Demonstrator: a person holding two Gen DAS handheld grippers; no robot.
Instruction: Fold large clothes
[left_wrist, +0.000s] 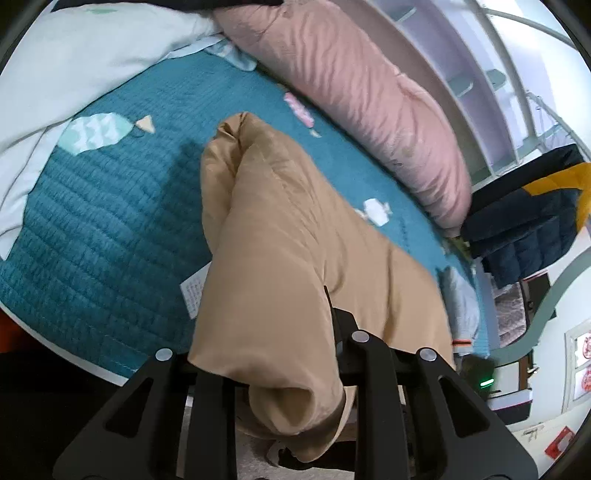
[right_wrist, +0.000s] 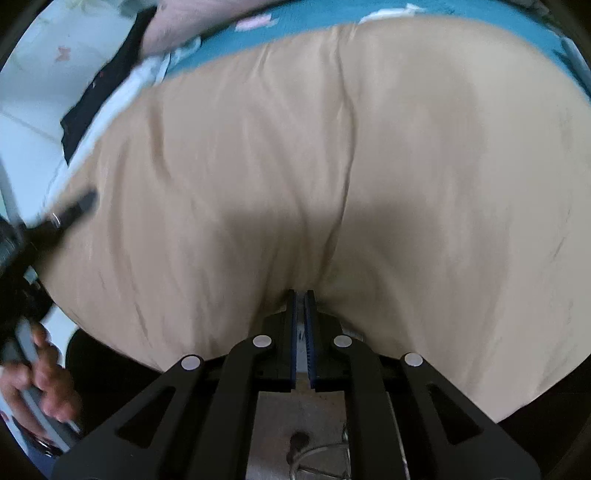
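A large tan padded garment (left_wrist: 280, 229) lies on a teal quilted bedspread (left_wrist: 110, 221). In the left wrist view it is bunched and draped over my left gripper (left_wrist: 295, 332), which is shut on a thick fold of it; the left finger is hidden under the cloth. In the right wrist view the tan garment (right_wrist: 332, 166) fills the frame and my right gripper (right_wrist: 302, 295) is shut on its near edge, blue pads pressed together. The other gripper (right_wrist: 74, 210) shows at the far left edge, held by a hand.
A pink pillow (left_wrist: 369, 92) and a white pillow (left_wrist: 74, 55) lie at the head of the bed. A dark blue and yellow jacket (left_wrist: 532, 214) hangs at the right. White shelving (left_wrist: 461, 74) stands behind the bed. Floor shows below the bed edge.
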